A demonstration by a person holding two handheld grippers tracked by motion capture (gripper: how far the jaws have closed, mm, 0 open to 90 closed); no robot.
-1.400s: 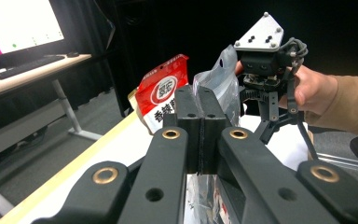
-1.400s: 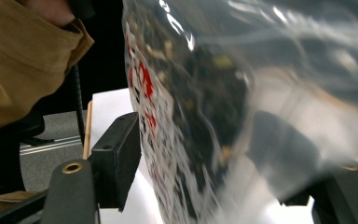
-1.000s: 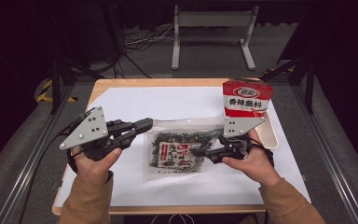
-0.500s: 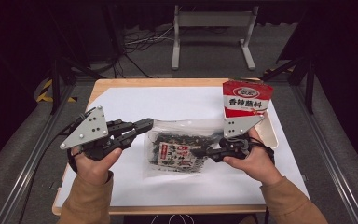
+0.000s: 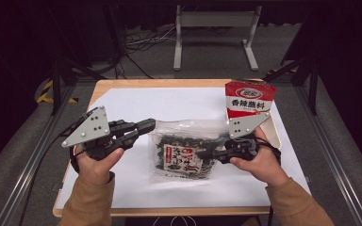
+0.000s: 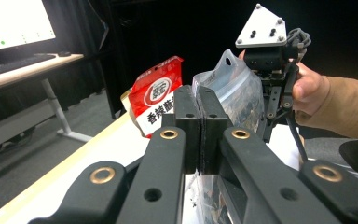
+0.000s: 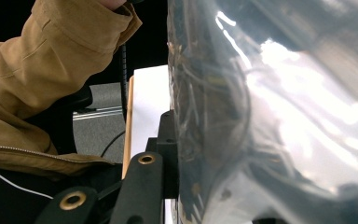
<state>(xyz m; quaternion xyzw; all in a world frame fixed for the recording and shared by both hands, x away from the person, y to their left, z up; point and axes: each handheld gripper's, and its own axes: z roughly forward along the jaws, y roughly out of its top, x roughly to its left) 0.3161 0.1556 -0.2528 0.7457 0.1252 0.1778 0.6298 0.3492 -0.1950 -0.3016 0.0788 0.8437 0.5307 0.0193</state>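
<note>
A clear zip bag (image 5: 181, 157) of dark dried food with a red and white label lies mid-table, partly lifted. My left gripper (image 5: 147, 126) is shut at the bag's upper left corner. In the left gripper view its jaws (image 6: 199, 109) press together on clear film, and the bag (image 6: 237, 91) rises behind them. My right gripper (image 5: 206, 154) comes in from the right, and its jaws have just been closing on the bag's right side. In the right gripper view (image 7: 182, 119) the bag (image 7: 270, 116) bulges against the one jaw I can see and hides the other.
A red and white packet (image 5: 249, 98) stands upright in a cream tray (image 5: 275, 135) at the right rim of the table. It also appears behind my left jaws as the red packet (image 6: 156, 93). A white sheet (image 5: 169, 101) covers the wooden tabletop. Dark frames and cables stand beyond it.
The right gripper's jaws have drawn in on the bag's right side. Both hands have hardly moved, and the left gripper stays shut at the bag's corner.
</note>
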